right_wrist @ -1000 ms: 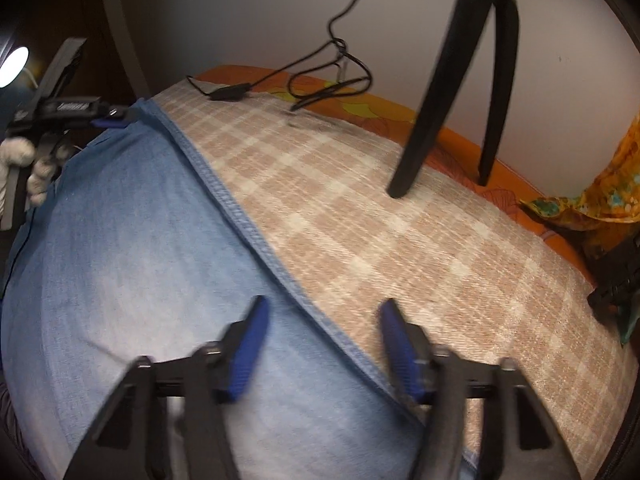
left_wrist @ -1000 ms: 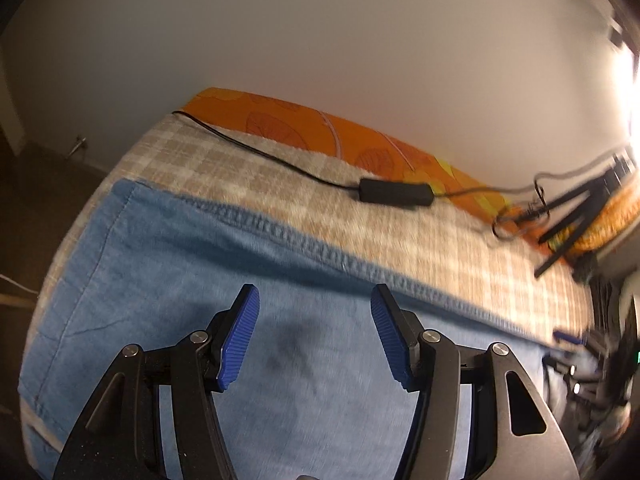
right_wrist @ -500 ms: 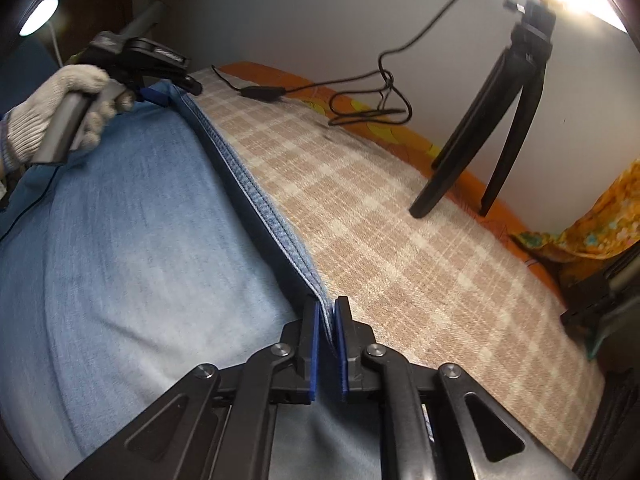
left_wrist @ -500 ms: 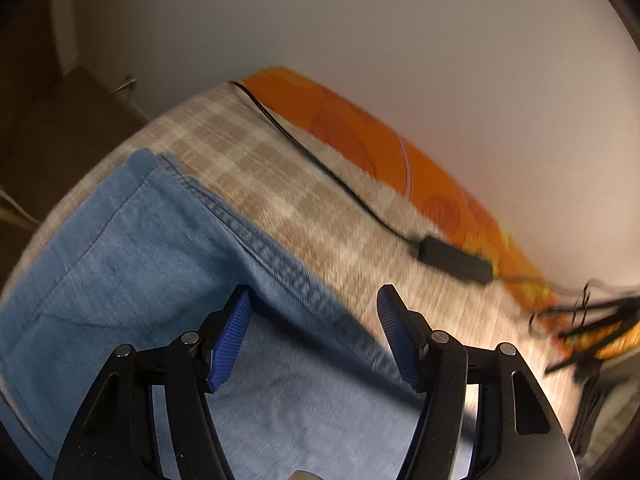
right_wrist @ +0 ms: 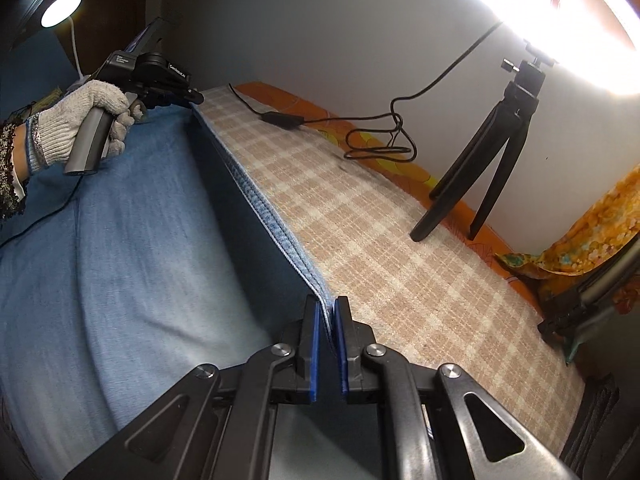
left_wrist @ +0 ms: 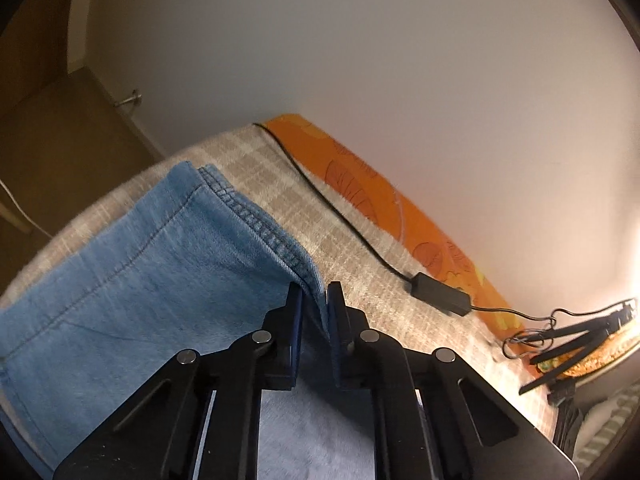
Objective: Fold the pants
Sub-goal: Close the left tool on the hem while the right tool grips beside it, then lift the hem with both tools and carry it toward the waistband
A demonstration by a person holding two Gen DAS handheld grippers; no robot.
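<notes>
Blue denim pants (left_wrist: pixel 132 276) lie on a beige checked blanket (left_wrist: pixel 360 280). My left gripper (left_wrist: pixel 314 300) is shut on the pants' stitched far edge, near the leg end, and holds it raised. My right gripper (right_wrist: pixel 327 312) is shut on the same stitched edge (right_wrist: pixel 276 228) further along and lifts it off the blanket (right_wrist: pixel 400 264). The edge runs taut between both grippers. In the right wrist view the left gripper (right_wrist: pixel 192 98) shows at the far end, held by a white-gloved hand (right_wrist: pixel 84 120). The pants (right_wrist: pixel 120 260) hang toward me.
A black cable with an inline box (left_wrist: pixel 438 294) runs along the blanket's far side by an orange sheet (left_wrist: pixel 400 220) and the wall. A black tripod (right_wrist: pixel 484 152) with a bright lamp stands at the right. Patterned orange cloth (right_wrist: pixel 580 248) lies at far right.
Both grippers went from open to shut on the pants' far edge, the right first, then the left. The edge has been lifted off the blanket and pulled taut.
</notes>
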